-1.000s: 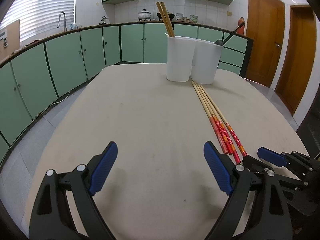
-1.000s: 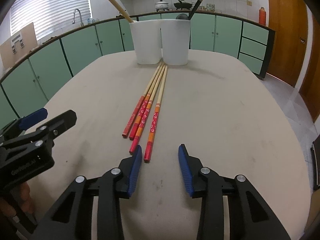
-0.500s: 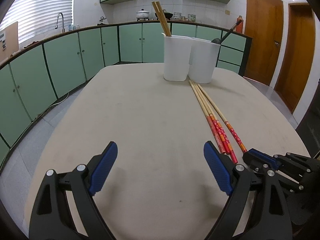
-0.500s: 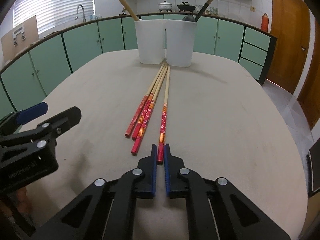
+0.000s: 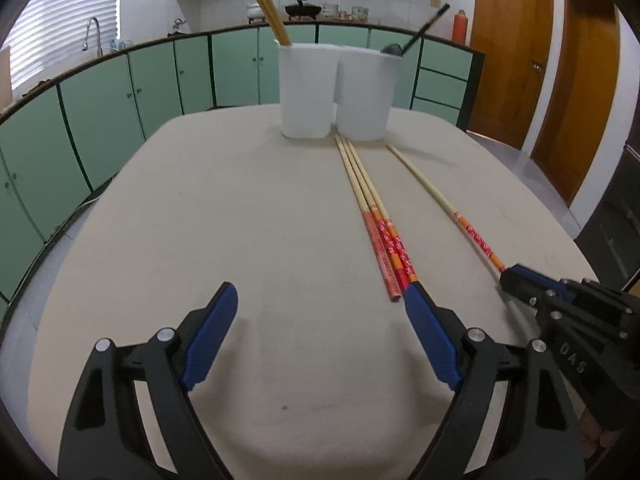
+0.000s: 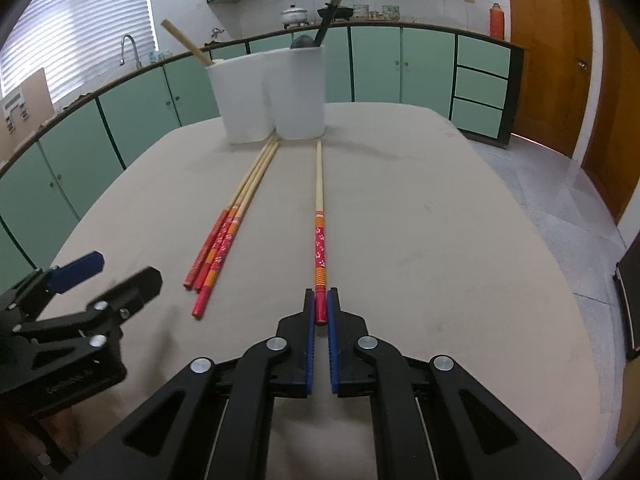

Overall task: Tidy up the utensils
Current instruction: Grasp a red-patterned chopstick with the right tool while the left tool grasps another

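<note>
My right gripper (image 6: 320,316) is clamped on the red end of a single chopstick (image 6: 319,208), which lies pointing straight away from me toward the far edge of the table (image 6: 440,240), its pale tip just short of the right-hand white holder (image 6: 298,92). Whether that tip is touching the surface or raised a little, I cannot tell. My left gripper (image 5: 320,316) hangs low over the near part of the table with its jaws wide apart and nothing between them. By my reckoning the job is partly done: the left-hand white holder (image 5: 306,90) already has pale chopsticks (image 5: 269,10) leaning out of it, and the right-hand one has a dark-handled ladle (image 6: 326,12) standing in it. What is left is the stick I am holding and a bundle of three chopsticks (image 6: 230,224) lying side by side on the table, just to the left of mine, their thin ends almost at the foot of the two holders and their red ends toward me. The holders stand touching each other near the far edge. I judge that little stands in my way: the surface between my stick and the holders is bare, though the bundle lies near my path and the ladle handle leans out over the right-hand holder, so I would mind both when lifting the stick up and over a rim. Beyond the table are green cabinets (image 5: 120,92), a sink tap (image 5: 92,30) and wooden doors (image 5: 508,52).
</note>
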Tool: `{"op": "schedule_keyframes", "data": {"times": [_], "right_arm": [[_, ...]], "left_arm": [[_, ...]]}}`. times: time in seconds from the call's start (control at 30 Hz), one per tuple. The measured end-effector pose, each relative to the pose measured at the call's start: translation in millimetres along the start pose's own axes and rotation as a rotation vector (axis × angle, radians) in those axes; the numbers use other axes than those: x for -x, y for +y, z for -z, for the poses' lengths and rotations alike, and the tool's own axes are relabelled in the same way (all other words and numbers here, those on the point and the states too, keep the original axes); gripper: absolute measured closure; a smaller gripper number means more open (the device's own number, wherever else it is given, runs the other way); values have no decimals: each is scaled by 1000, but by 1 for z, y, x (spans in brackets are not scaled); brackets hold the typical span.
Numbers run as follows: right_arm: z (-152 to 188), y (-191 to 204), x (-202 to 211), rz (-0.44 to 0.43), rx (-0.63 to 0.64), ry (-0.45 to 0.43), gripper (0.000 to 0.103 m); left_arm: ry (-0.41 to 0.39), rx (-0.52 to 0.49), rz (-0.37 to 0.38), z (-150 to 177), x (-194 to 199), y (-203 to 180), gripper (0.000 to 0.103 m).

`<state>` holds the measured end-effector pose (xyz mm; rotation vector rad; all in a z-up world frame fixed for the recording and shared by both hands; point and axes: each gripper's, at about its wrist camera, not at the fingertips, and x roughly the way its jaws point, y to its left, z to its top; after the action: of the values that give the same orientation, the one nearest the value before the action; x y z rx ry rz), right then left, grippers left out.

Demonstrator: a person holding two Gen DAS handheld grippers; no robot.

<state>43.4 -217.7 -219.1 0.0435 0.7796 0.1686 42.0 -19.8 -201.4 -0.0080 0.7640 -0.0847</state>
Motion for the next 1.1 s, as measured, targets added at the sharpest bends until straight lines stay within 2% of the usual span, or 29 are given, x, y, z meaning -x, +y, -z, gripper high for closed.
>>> {"op": "schedule_keyframes", "data": {"times": [0.5,0.73,0.87,0.97,1.03,1.1], "right_arm": [[0,-9,3,-23,1,-17,97],[0,-11,1,-29,-6,-14,97],[0,-12,-1,-35,-11,-11,97],[-1,-12,-3,-38,-15,-6,97],[-1,-12,-4,-39,-15,-3,97],[-1,-12,-5,-40,-14,1,97]], "left_arm": [[86,3,-4,-1,-16,-10,29],[96,17,-10,-6,-19,-13,31],[102,8,-25,-6,-20,-16,36],[100,11,-24,-6,-19,-14,45],[97,7,-19,-6,-19,-14,55],[98,2,-18,-7,-19,-15,57]]}}
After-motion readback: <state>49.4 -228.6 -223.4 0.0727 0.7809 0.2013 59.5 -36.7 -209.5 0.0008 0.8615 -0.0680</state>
